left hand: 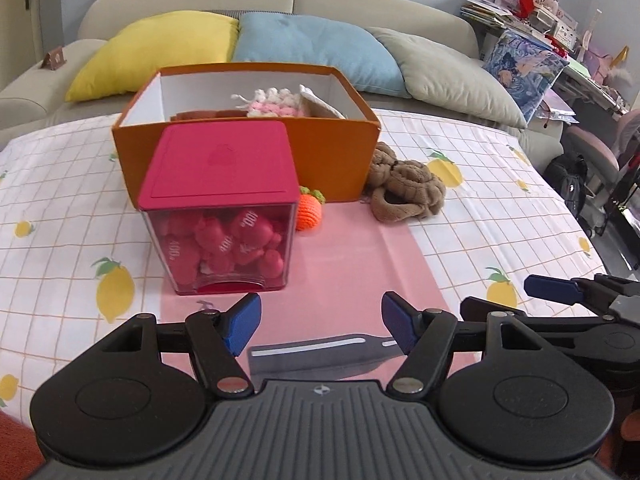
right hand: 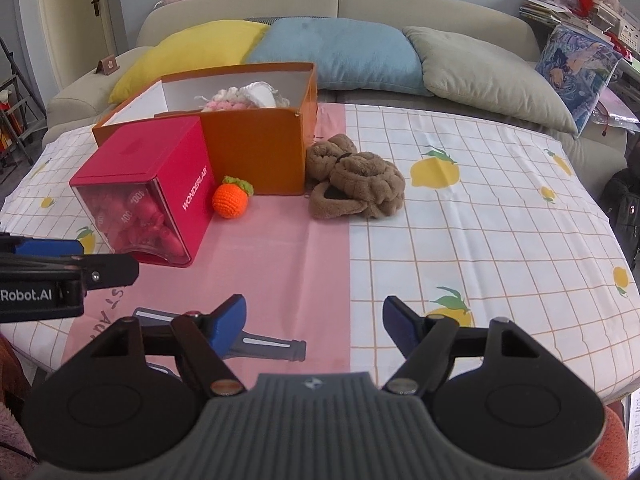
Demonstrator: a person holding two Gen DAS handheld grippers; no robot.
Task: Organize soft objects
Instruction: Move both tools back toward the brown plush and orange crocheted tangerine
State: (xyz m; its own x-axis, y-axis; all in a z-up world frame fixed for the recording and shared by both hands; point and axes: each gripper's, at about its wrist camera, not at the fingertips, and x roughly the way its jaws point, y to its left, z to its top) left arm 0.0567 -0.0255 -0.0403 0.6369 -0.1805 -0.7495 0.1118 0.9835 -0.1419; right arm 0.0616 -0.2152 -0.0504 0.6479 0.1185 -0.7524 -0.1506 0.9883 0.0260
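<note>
Two grippers, both low in frame, blue pads spread wide, nothing held: left gripper (left hand: 321, 322) over pink cloth; right gripper (right hand: 314, 322) at the pink–checked seam of the tablecloth (right hand: 480, 216). Centre of frame: orange box (left hand: 332, 160), open-topped, holding pink-and-white knitted pieces (left hand: 272, 104). Touching its front, left of centre: red-lidded clear container (left hand: 218, 216) filled with red figures. Just right of container: crocheted orange (right hand: 230, 200). Right of box: brown plush toy (right hand: 356, 180), lying on cloth. Upper frame: yellow, blue and grey cushions on sofa (right hand: 336, 0).
</note>
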